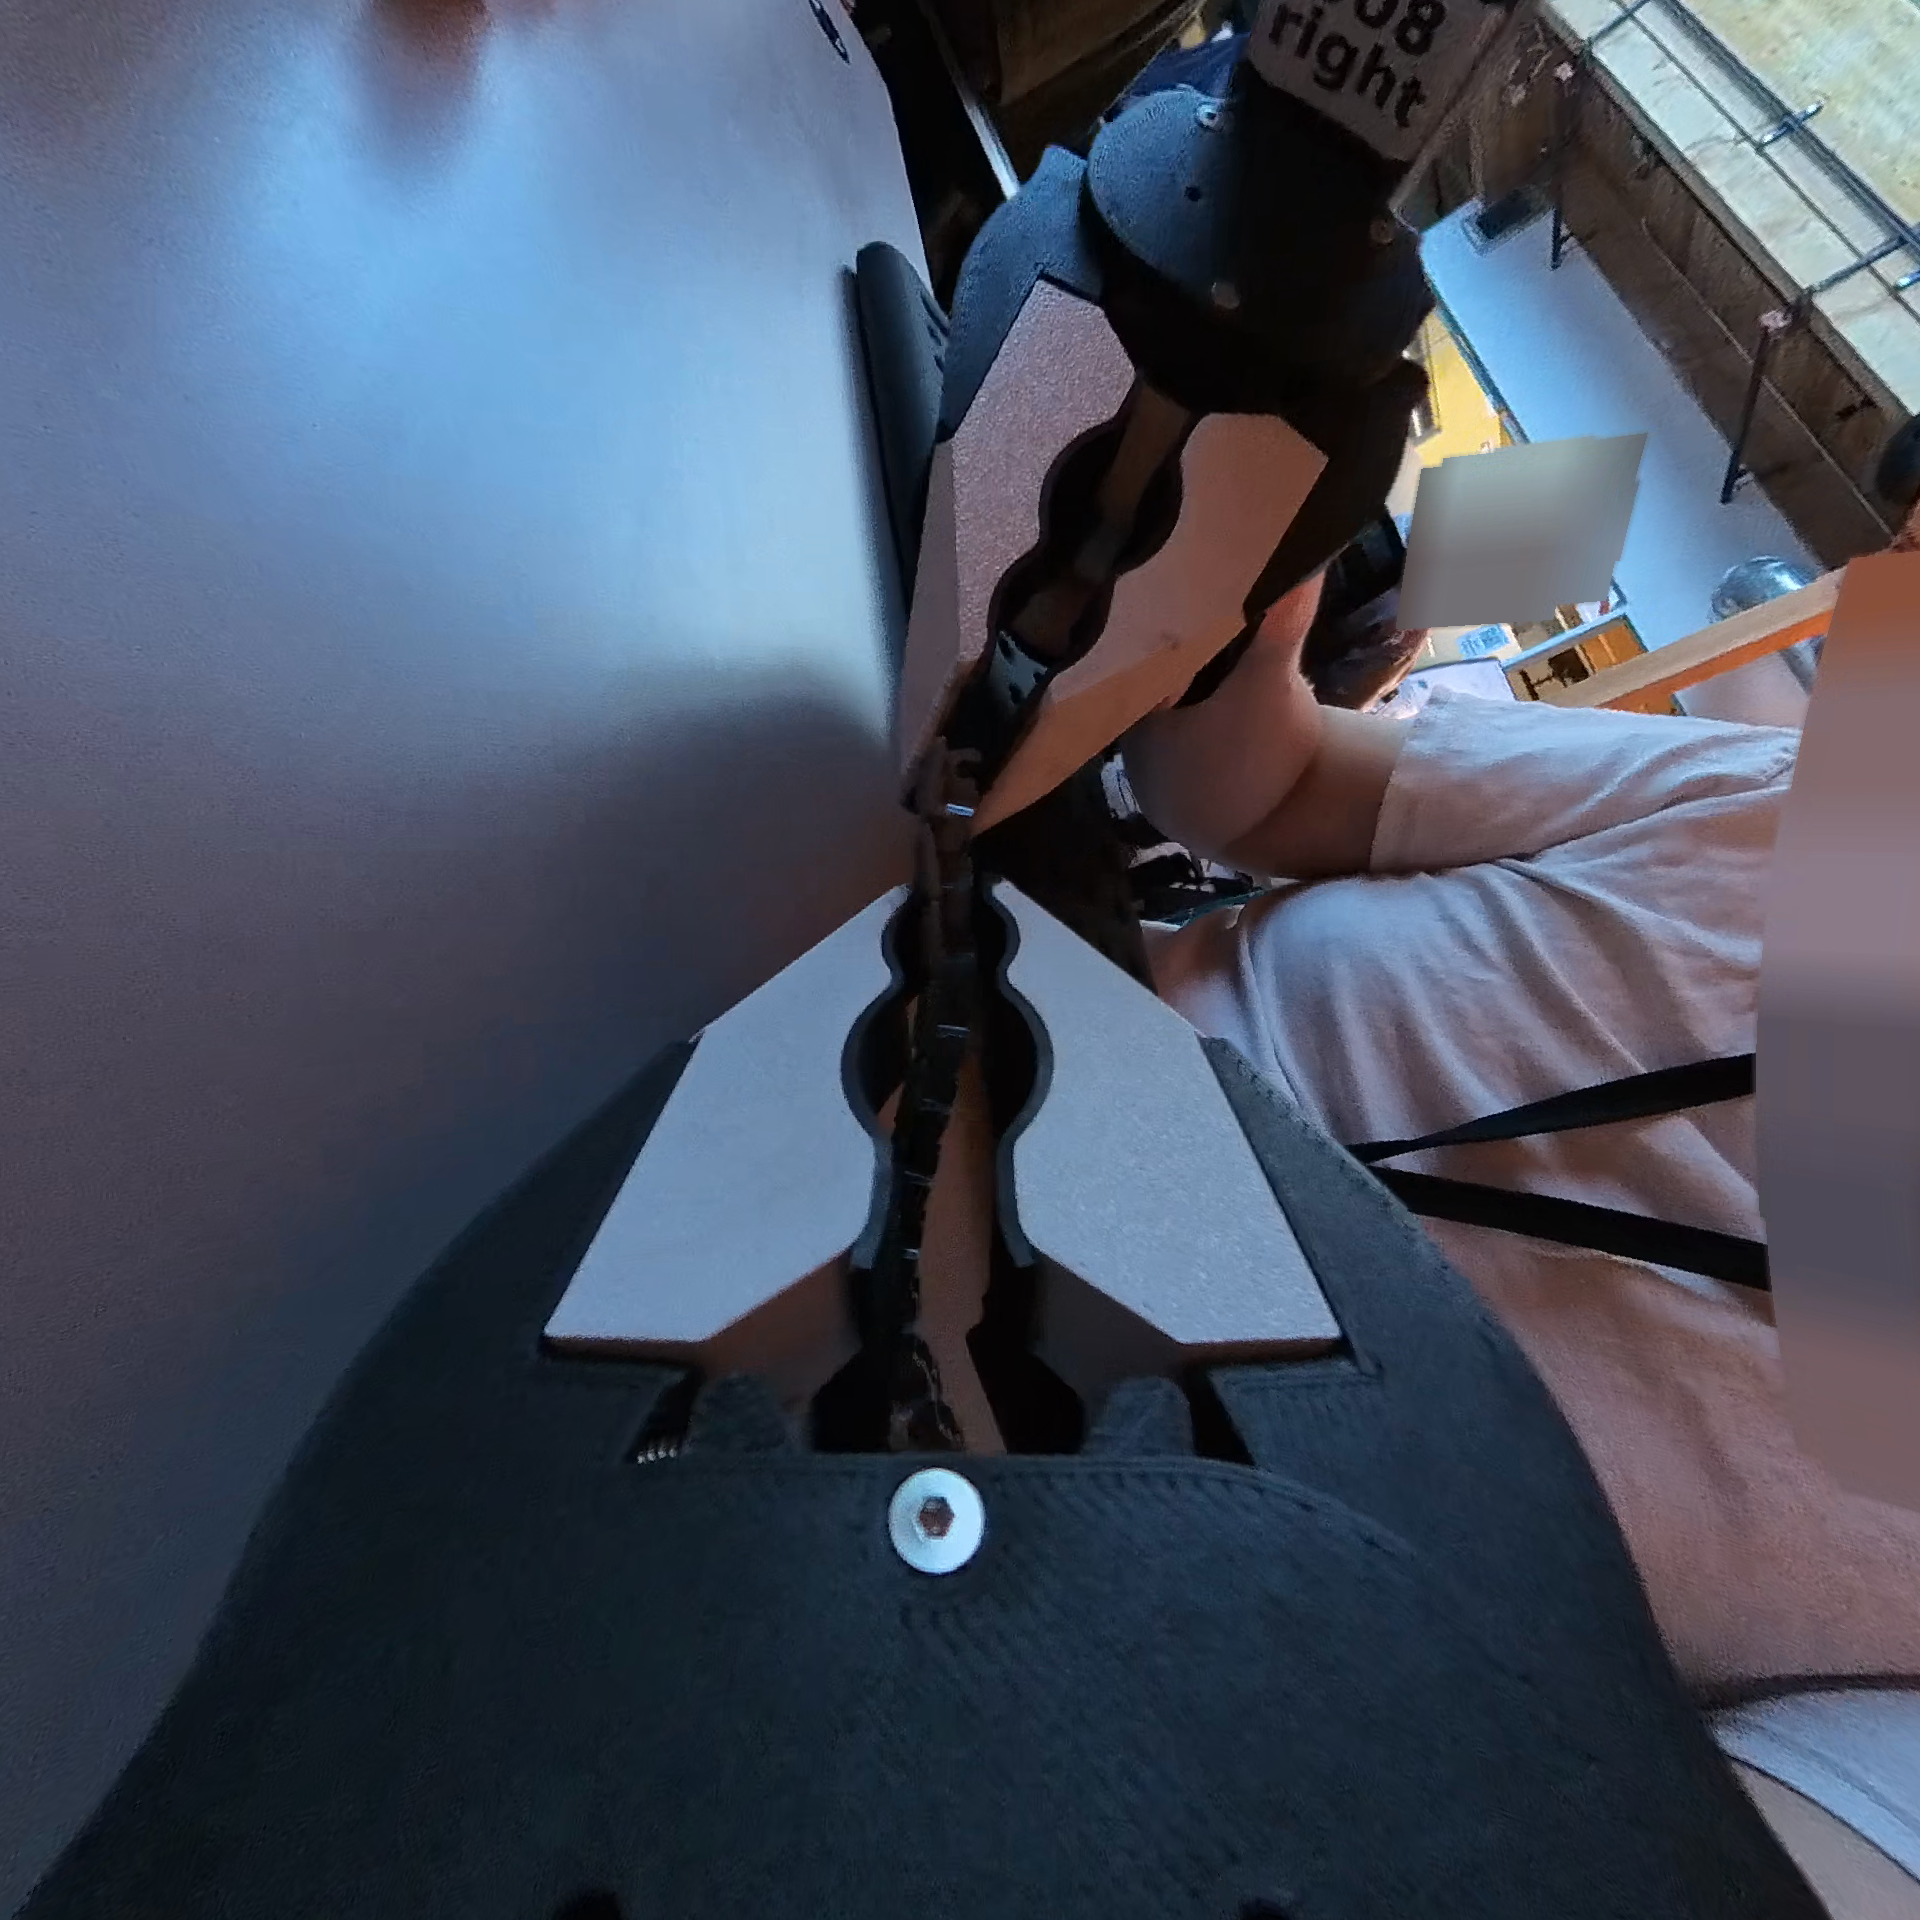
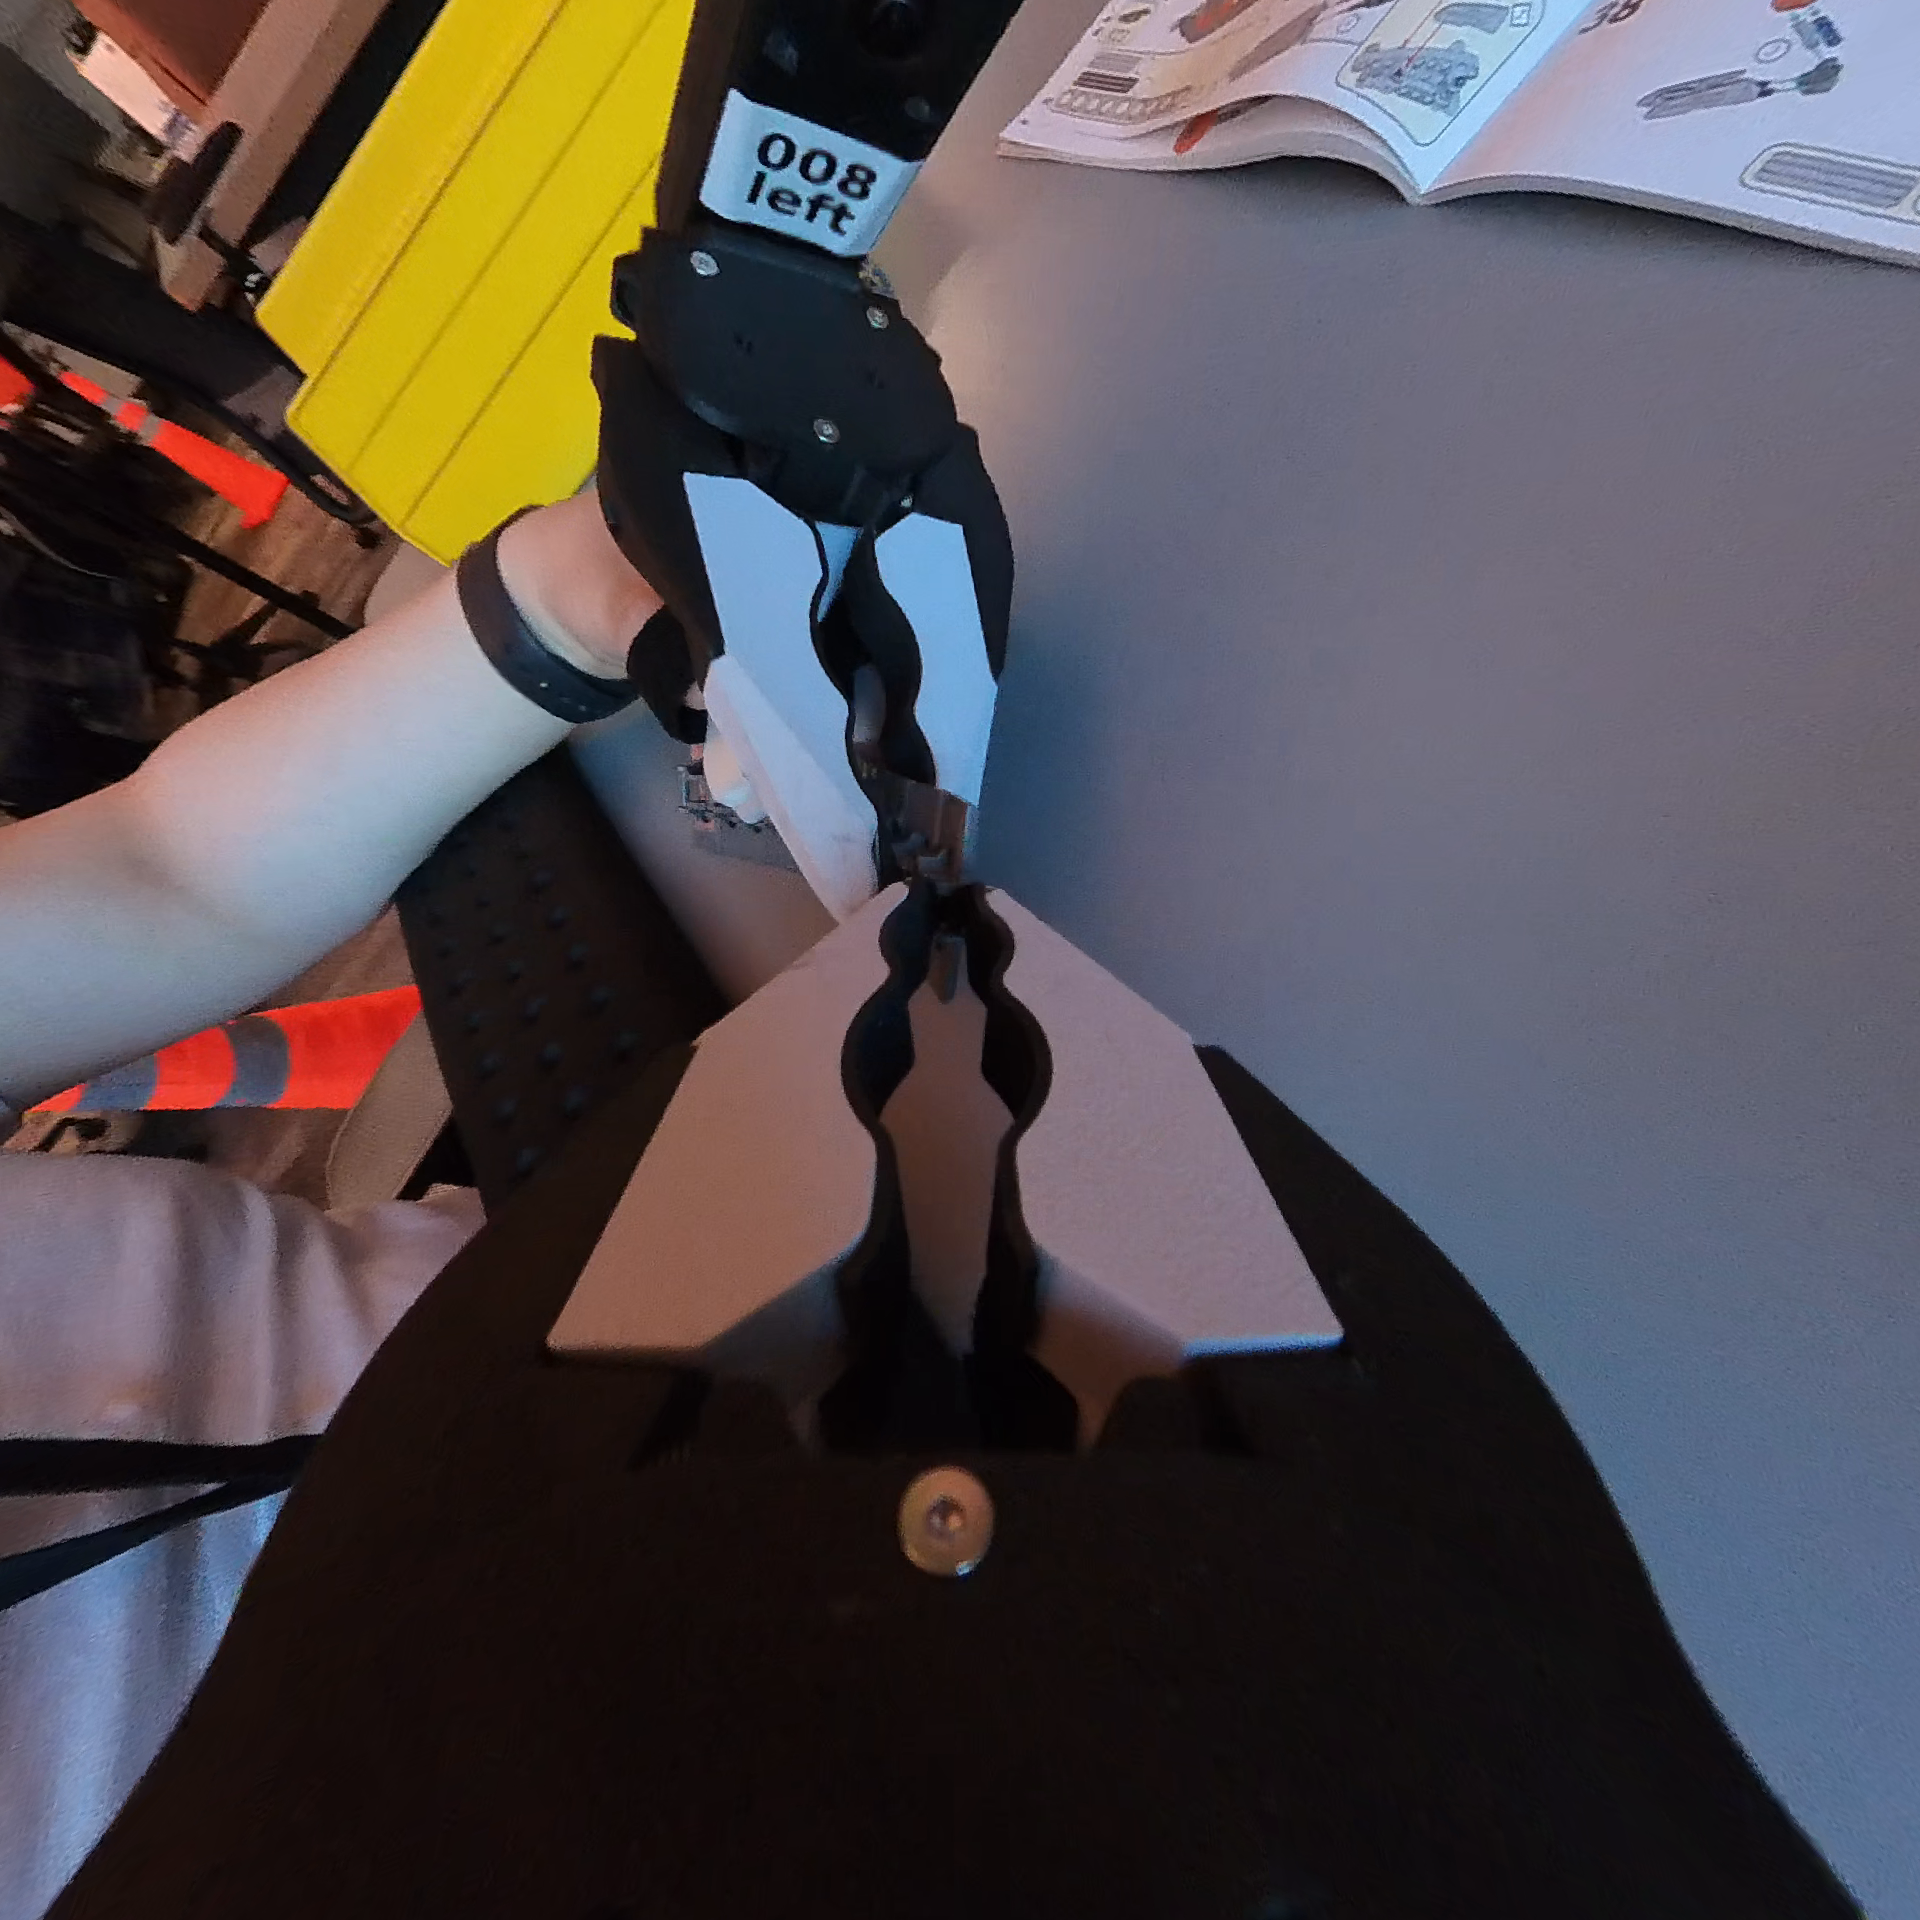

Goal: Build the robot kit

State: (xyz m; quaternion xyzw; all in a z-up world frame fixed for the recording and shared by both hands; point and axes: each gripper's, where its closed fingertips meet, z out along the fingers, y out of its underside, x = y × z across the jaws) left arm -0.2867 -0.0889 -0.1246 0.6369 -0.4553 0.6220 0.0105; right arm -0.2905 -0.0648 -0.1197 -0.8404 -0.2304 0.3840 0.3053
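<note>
Right wrist view: both grippers [image 2: 940, 902] meet tip-to-tip, pinching small grey piece [image 2: 932, 826].

We see a dark, slender toy-brick assembly [image 1: 940, 1049] pinched lengthwise between our left fingers [image 1: 769, 1164], its small grey tip piece [image 2: 932, 831] reaching our right fingers [image 2: 1122, 1143].

1. The setting looks like a workshop or lab space.
2. A plain grey table [image 2: 1455, 623] carries an open illustrated instruction booklet [image 2: 1507, 94].
3. Beside the table stand a yellow bin [image 2: 457, 260] and orange reflective cones [image 2: 229, 1060].
4. Rough timber framing [image 1: 1714, 343] and a wooden workbench [image 1: 1714, 644] fill the background.
</note>
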